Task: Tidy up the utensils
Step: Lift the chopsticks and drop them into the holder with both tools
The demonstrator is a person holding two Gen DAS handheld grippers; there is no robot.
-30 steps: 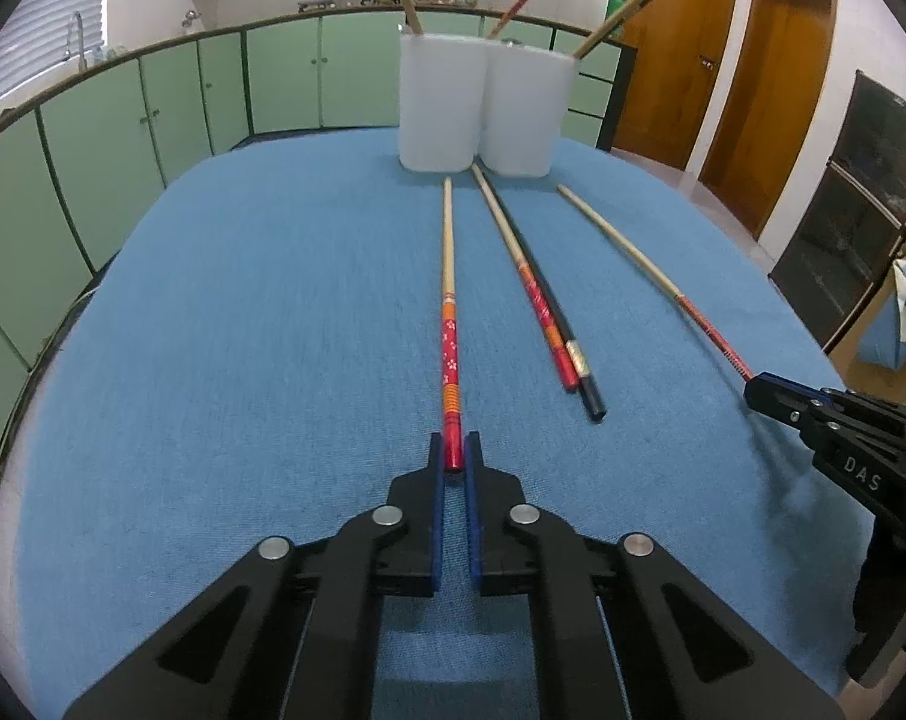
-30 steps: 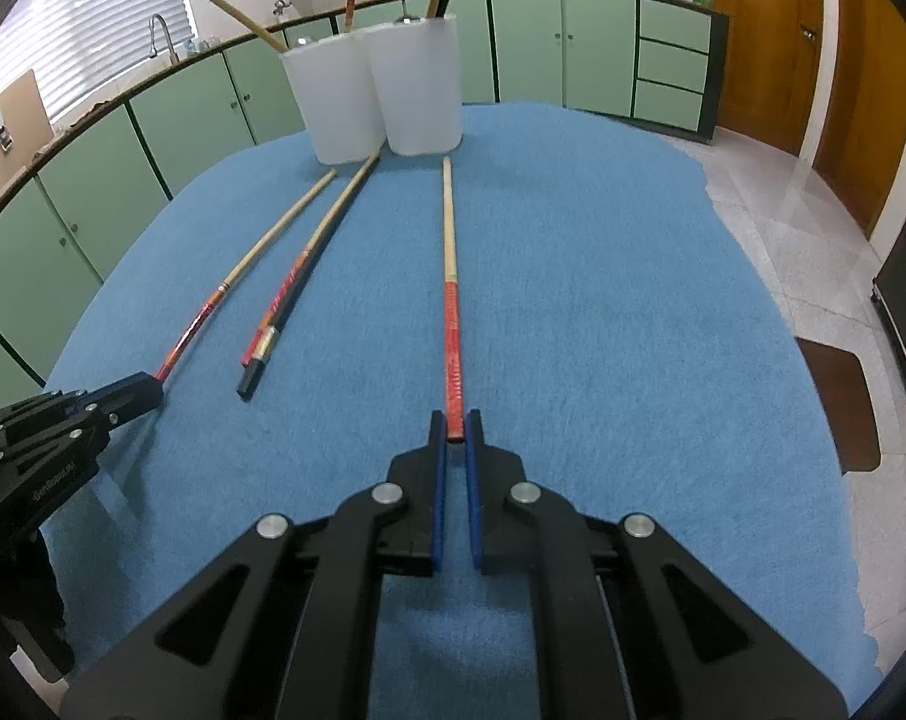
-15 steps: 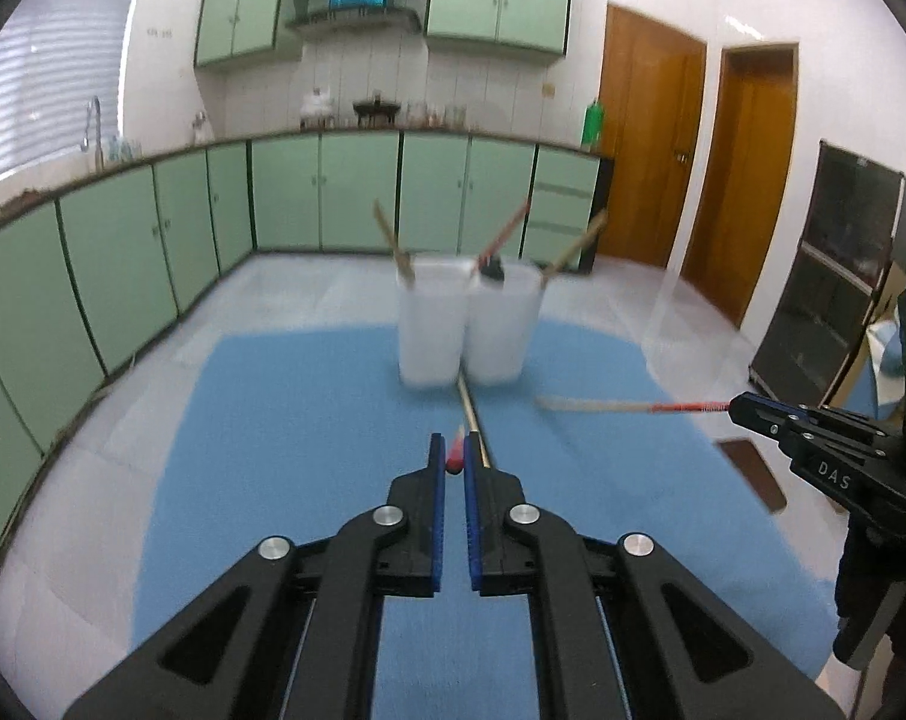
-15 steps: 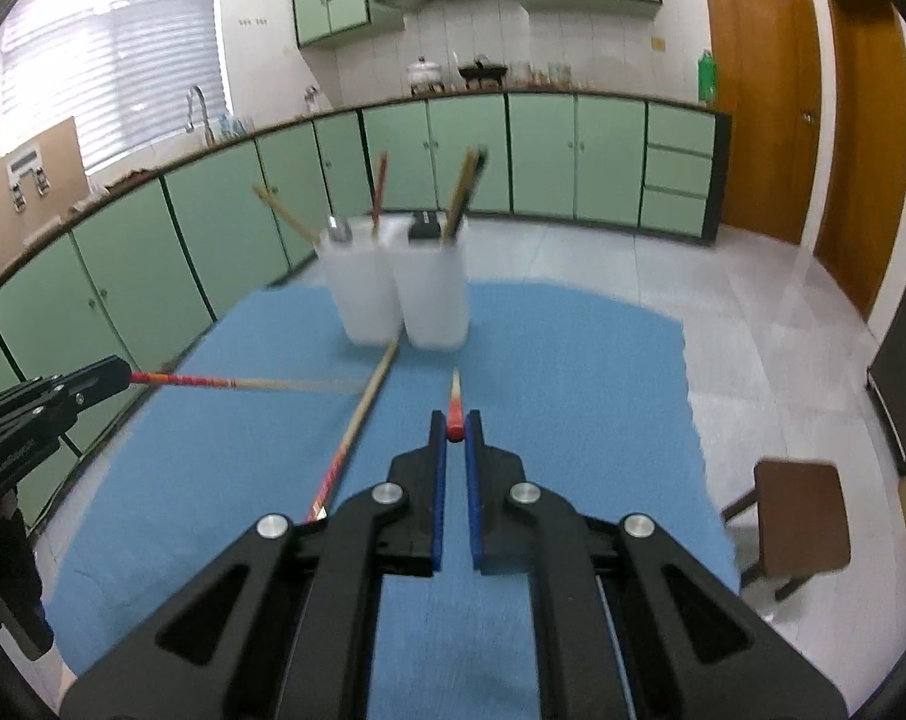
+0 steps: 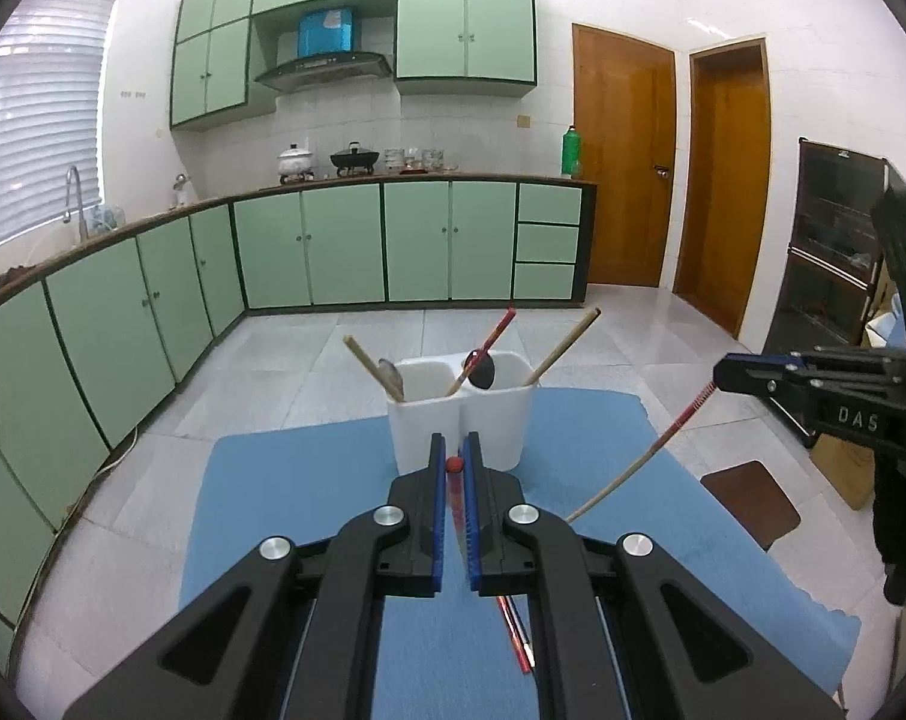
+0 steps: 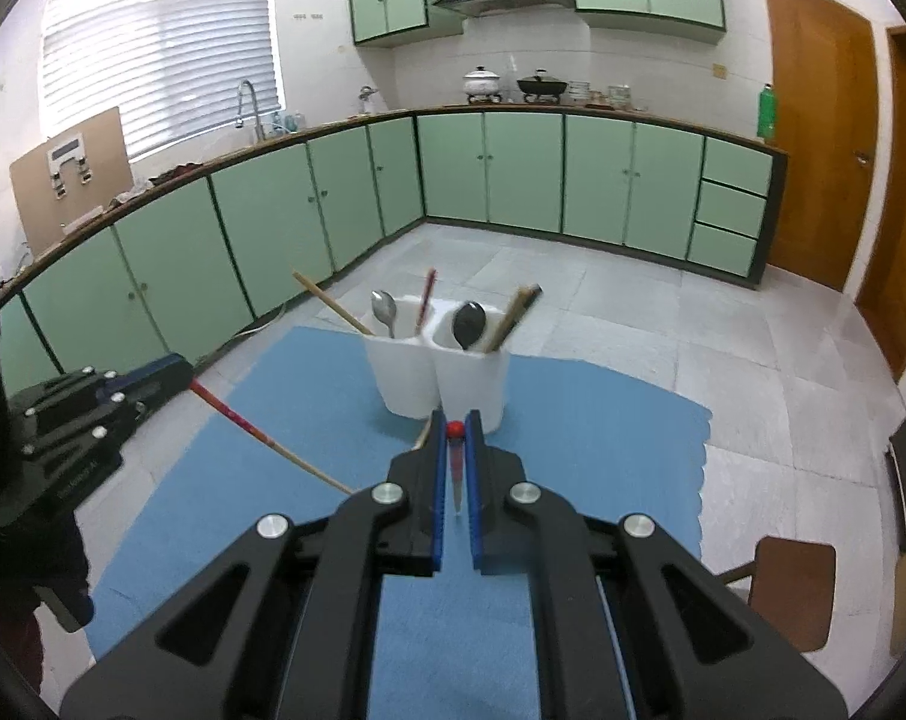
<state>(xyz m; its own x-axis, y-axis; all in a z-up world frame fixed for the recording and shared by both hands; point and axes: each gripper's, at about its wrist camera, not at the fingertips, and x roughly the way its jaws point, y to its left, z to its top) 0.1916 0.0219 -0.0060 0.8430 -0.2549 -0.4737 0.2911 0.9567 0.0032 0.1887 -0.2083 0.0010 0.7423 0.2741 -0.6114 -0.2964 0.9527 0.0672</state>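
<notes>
The left gripper point(image 5: 453, 465) is pinching a red-tipped chopstick point(image 5: 453, 465) above the blue mat point(image 5: 285, 498). The right gripper point(image 6: 453, 429) is clamping another chopstick point(image 6: 453, 429) — both are hanging before the white holder point(image 5: 447, 420).

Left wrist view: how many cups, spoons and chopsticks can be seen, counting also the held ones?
Cups: 2
Spoons: 2
Chopsticks: 7 (3 in the cups, 2 held, 2 lying on the cloth)
Total: 11
</notes>
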